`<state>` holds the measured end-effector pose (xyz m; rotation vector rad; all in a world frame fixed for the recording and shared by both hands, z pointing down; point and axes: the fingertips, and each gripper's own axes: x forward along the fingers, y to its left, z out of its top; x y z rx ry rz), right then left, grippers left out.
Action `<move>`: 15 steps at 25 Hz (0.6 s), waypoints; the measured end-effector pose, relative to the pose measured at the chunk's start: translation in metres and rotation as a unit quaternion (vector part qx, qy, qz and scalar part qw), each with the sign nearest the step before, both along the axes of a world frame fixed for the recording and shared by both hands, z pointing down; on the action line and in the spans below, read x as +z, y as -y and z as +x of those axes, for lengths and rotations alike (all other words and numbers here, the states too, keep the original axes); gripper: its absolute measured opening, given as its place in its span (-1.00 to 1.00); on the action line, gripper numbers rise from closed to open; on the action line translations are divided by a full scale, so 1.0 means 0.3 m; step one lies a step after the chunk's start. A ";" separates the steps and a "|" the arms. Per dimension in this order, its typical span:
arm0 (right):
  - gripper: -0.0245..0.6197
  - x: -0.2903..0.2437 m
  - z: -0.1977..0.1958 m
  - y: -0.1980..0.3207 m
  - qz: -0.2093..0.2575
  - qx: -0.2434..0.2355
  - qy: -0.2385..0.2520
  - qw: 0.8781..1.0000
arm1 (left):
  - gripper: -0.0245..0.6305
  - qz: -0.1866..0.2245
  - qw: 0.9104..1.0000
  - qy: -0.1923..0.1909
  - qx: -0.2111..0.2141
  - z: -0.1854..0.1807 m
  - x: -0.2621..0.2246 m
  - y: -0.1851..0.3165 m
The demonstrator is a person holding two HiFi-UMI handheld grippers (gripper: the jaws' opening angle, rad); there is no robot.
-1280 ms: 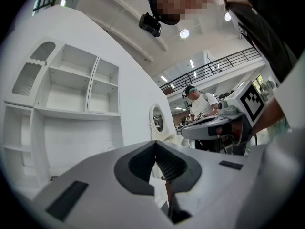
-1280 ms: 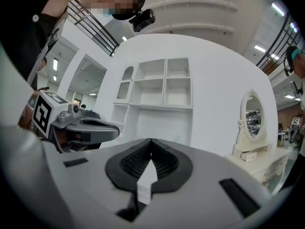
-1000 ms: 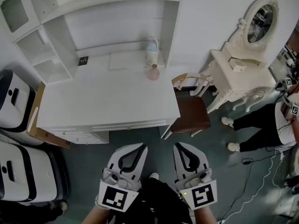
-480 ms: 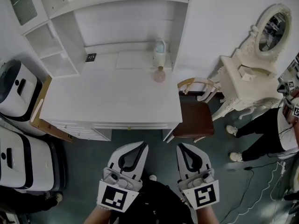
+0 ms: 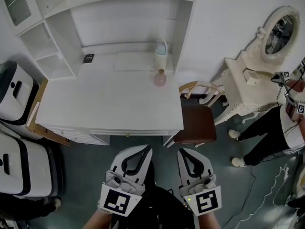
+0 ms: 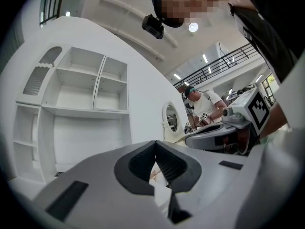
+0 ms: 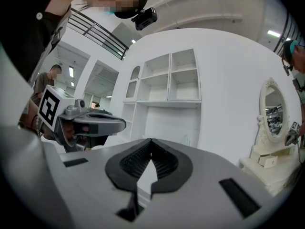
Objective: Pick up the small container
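Both pairs of jaws are pressed together with nothing between them. The left gripper (image 5: 147,148) and the right gripper (image 5: 180,150) are held side by side, pointing level toward the wide white bench (image 5: 95,109), short of its front edge and not over it. Over the last second little has altered: the bench has slid only slightly in the head view, and both grippers keep their spot below it. The small pink round-bodied container (image 5: 159,78) stands untouched at the bench's back right, just in front of a taller pale bottle (image 5: 161,54). I judge the approach barely begun; a reach across the bench and opened jaws are needed first.
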<state>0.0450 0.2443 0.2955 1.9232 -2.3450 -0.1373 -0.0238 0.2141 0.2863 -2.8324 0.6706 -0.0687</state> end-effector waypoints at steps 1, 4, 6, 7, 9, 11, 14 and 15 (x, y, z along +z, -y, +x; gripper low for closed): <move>-0.92 0.003 0.010 0.016 -0.002 0.001 0.000 1.000 | -0.92 0.001 1.000 0.000 0.002 0.013 -0.002 0.018; -0.92 -0.003 0.043 0.077 -0.002 0.000 -0.003 1.000 | -0.92 -0.001 1.000 0.000 0.005 0.057 -0.005 0.082; -0.92 -0.007 0.066 0.121 -0.003 -0.001 -0.006 1.000 | -0.92 -0.005 1.000 -0.001 0.005 0.084 -0.005 0.130; -0.92 -0.008 0.079 0.143 -0.004 0.000 -0.006 1.000 | -0.92 -0.007 1.000 -0.002 0.005 0.098 -0.006 0.154; -0.92 -0.008 0.105 0.189 -0.007 0.001 -0.007 1.000 | -0.92 -0.007 1.000 -0.002 0.006 0.123 -0.007 0.204; -0.92 -0.008 0.129 0.244 -0.010 0.001 -0.008 1.000 | -0.92 -0.006 1.000 -0.002 0.006 0.145 -0.008 0.260; -0.92 -0.012 0.155 0.328 -0.012 0.003 -0.006 1.000 | -0.92 -0.009 1.000 -0.006 0.007 0.177 -0.009 0.342; -0.92 -0.013 0.162 0.355 -0.013 0.003 -0.006 1.000 | -0.92 -0.010 1.000 -0.006 0.009 0.187 -0.009 0.369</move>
